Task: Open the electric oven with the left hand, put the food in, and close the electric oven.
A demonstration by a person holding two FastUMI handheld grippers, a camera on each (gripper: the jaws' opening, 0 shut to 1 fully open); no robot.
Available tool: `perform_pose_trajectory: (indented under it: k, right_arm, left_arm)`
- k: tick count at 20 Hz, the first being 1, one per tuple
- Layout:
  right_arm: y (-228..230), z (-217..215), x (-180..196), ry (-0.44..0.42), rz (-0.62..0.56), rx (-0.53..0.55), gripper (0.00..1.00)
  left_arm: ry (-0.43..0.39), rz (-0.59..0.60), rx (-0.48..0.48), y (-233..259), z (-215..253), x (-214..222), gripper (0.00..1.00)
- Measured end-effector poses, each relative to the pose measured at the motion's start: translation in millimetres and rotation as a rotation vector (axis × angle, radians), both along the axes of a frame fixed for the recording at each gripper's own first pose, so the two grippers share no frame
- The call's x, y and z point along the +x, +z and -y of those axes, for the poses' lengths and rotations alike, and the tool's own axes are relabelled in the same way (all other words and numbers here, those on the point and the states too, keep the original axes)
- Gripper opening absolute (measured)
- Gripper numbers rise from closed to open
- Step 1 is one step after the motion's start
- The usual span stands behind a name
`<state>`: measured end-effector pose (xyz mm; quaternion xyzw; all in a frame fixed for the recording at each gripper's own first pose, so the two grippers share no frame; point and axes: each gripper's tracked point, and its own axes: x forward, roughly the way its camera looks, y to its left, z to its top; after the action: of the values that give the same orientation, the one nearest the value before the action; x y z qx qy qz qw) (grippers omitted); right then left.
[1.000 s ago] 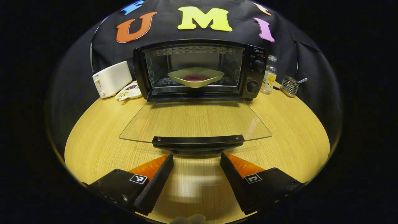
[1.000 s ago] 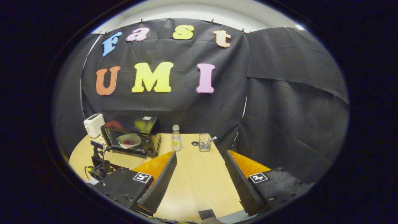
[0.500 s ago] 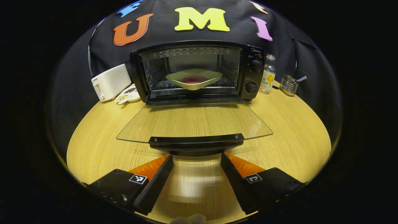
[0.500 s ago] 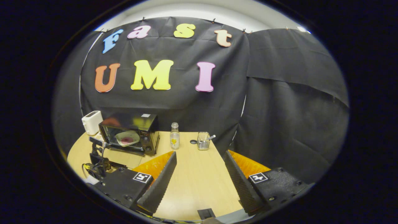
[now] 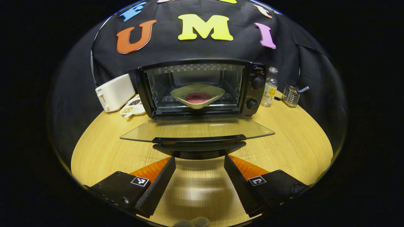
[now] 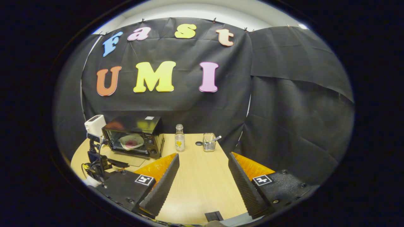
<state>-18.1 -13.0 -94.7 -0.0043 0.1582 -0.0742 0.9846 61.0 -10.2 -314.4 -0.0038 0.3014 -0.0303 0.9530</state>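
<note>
The black electric oven (image 5: 254, 94) stands at the back of the round wooden table with its glass door (image 5: 195, 128) folded down flat. Inside, on the rack, rests a pale plate (image 5: 180, 93) holding red food (image 5: 198, 97). The door's black handle (image 5: 199, 146) lies just ahead of and slightly above my left gripper (image 5: 199, 160), which is open and touches nothing. My right gripper (image 6: 203, 156) is open and empty over the table's right part, well away from the oven (image 6: 134, 135). The left gripper (image 6: 94, 157) appears in front of the oven in the right gripper view.
A white toaster (image 5: 115, 92) and a small dish of seeds (image 5: 132, 106) sit left of the oven. To its right stand a clear bottle (image 5: 267, 91) and a wire holder (image 5: 290, 95) with a spoon. Bare tabletop (image 6: 202, 186) lies under the right gripper.
In the left gripper view the glass door now looks more edge-on and the oven sits lower in the picture; the handle stays just ahead of the fingertips. The right gripper has barely moved.
</note>
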Motion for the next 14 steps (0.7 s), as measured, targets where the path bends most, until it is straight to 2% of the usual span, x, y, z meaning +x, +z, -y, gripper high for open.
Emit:
perform_pose_trajectory:
  k: [8,14]
  right_arm:
    - [0,-7,2,0.011,-0.004,-0.009,0.99]
    - [3,-4,2,-0.005,0.003,-0.002,0.99]
  left_arm:
    - [0.02,0.113,-0.021,59,-4,43,0.98]
    - [0.012,0.164,-0.011,84,-6,77,0.98]
